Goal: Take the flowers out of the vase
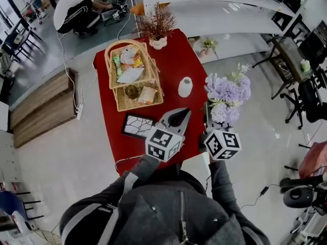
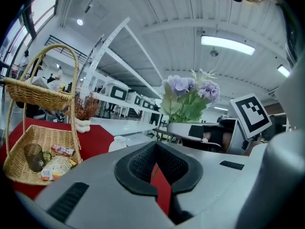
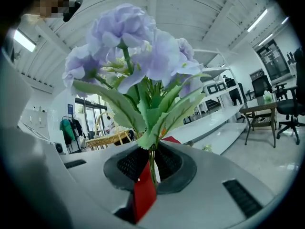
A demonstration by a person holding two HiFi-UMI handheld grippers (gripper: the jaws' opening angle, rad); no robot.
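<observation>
Now my right tool [image 3: 151, 168] is clenched on the thin green stems of the purple flowers [image 1: 228, 93]. The stems stand between the dark pads and run almost upright, across the line of the jaws, with the leaves and blooms just above them. The bunch is completely out of the small white vase [image 1: 185, 87], which stands upright and empty on the red surface [image 1: 179, 60].

In the head view the flowers hang to the right of the vase and apart from it, past the right edge of the surface, so below them is floor. I think the taking out is done and what remains is to lay the bunch down. For this the important thing is that the free red area lies to the left of my right tool, in front of the vase. I should bring the stems leftward and tilt them flat without touching the vase.

My left tool [image 2: 156, 169] is closed with nothing in it. It sits nearer to the vase, beside the basket [image 1: 116, 99], and could steady the vase if needed.
</observation>
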